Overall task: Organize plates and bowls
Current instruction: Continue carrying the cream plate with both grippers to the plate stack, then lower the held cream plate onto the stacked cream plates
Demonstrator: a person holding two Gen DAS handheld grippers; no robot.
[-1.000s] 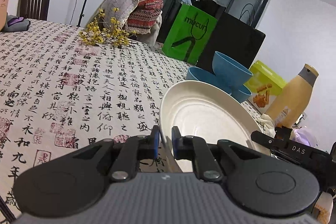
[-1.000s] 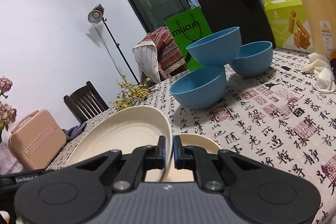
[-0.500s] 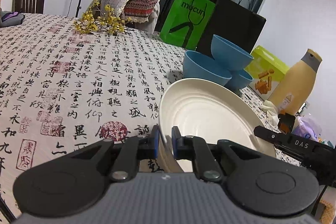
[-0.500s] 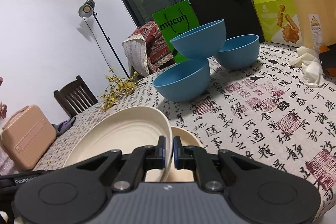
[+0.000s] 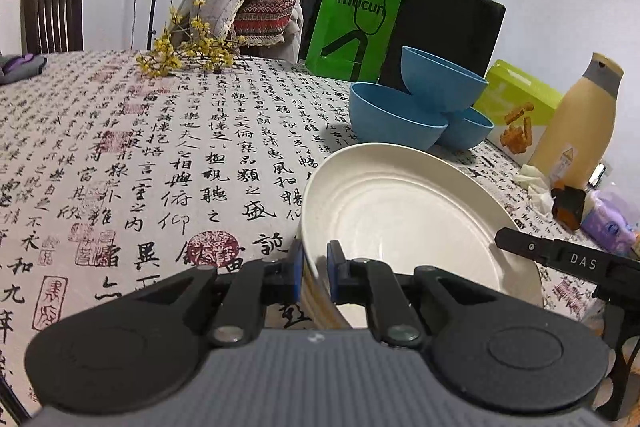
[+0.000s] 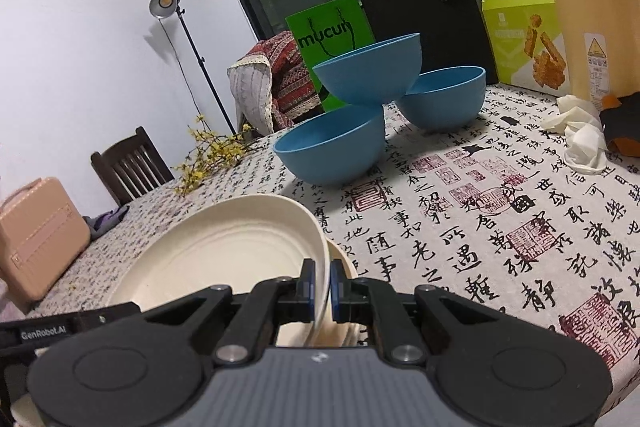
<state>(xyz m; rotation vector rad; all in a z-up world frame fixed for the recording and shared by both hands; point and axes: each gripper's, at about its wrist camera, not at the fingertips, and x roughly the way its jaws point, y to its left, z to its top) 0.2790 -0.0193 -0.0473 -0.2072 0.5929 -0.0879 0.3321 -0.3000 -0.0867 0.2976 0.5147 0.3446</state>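
The cream plate (image 5: 408, 211), pinched at opposite rims by your left fingers (image 5: 297, 269) and right fingers (image 6: 307, 287), has come lower toward the surface (image 5: 160, 155), nearly ready to set on the smaller plate (image 6: 347, 269).

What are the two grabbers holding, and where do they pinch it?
Both the left gripper and right gripper pinch the cream plate by its rim, on opposite sides.

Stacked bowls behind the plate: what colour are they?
Blue, all three bowls; clearest in the right wrist view.
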